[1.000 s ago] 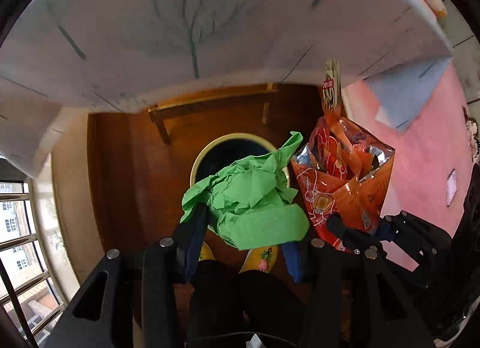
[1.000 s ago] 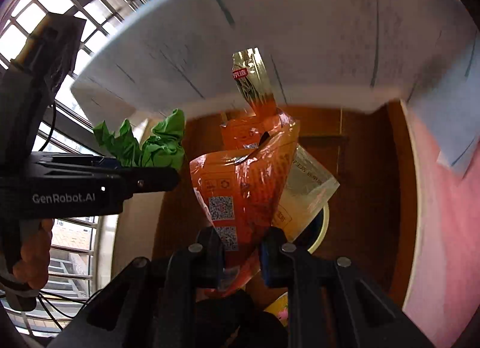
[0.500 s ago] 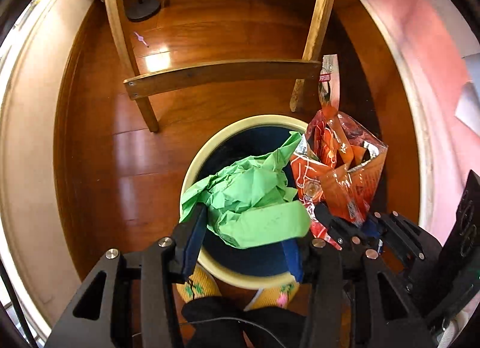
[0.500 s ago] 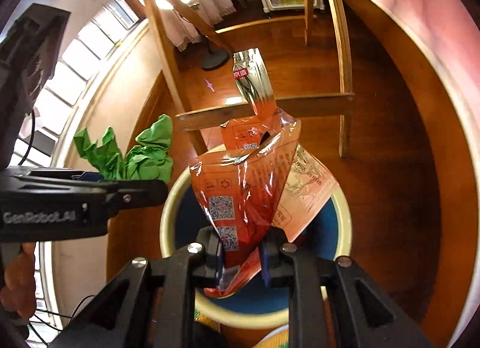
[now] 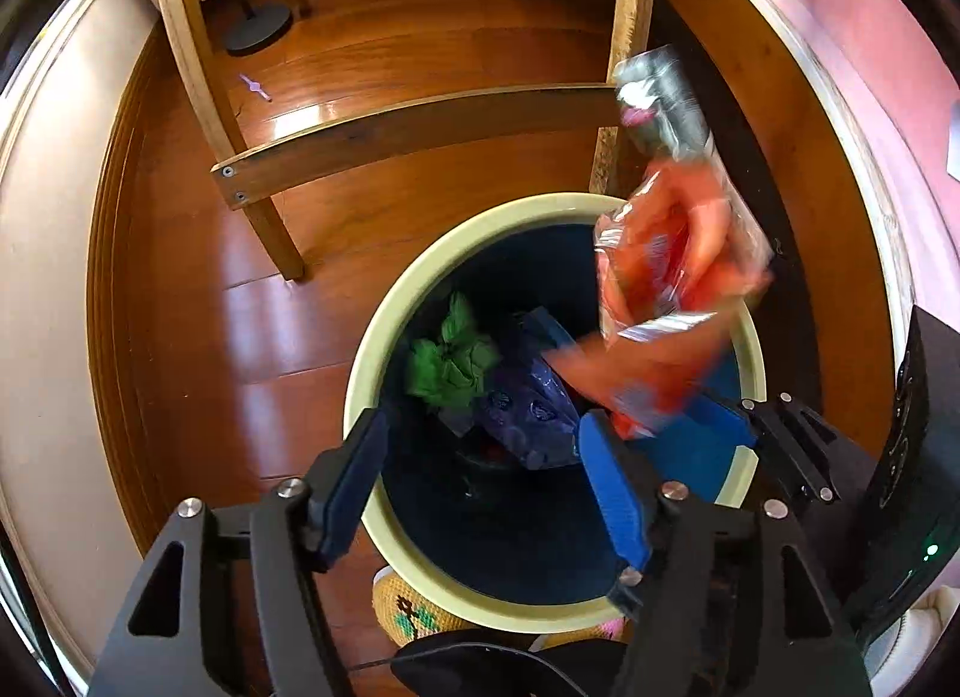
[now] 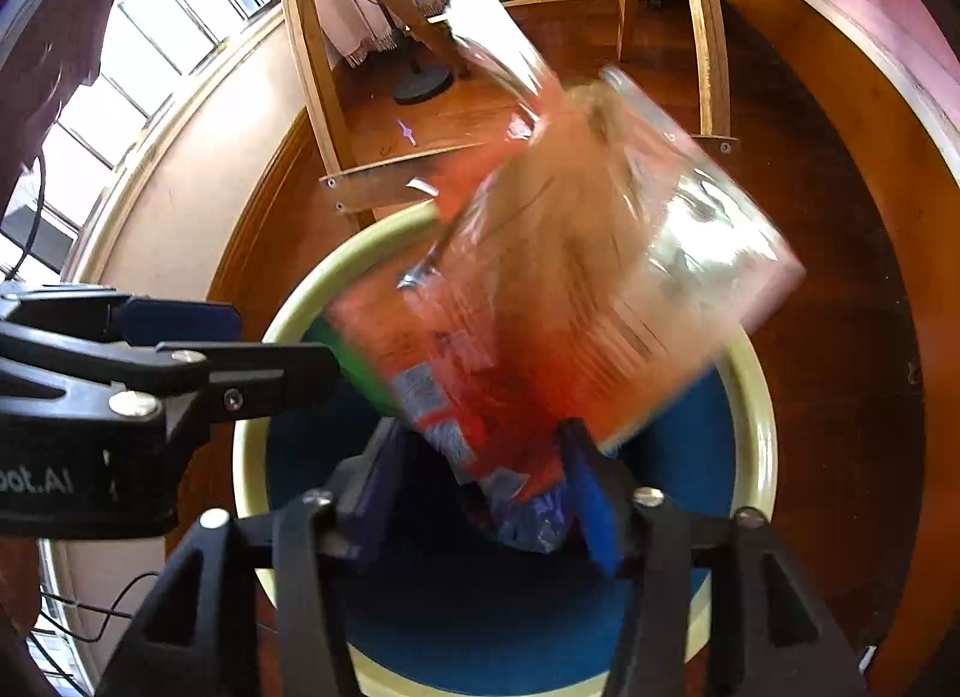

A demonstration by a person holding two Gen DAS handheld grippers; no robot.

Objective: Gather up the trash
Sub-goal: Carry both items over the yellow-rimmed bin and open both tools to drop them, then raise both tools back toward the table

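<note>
Floor: polished wood floor (image 5: pixel 336 66) under your table legs.
Bin: cream-rimmed trash bin (image 5: pixel 384 337) sits directly below both tools.
Wrapper: orange snack bag (image 6: pixel 540 301), blurred, tipping between the right gripper (image 6: pixel 474 487) as its jaws spread; keep it over the rim.
Paper: green paper wad (image 5: pixel 450 364) lies inside.
Left gripper (image 5: pixel 480 481): opening, nothing between.

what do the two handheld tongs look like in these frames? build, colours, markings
Both are matte black linkage frames with silver screw heads and blue pads on the fingers. The left tongs show long flat blue pads; in the right wrist view their black body carries white lettering, mirrored and partly cut off, with thin black cables trailing below. The right tongs have the same build, pads blurred.
</note>
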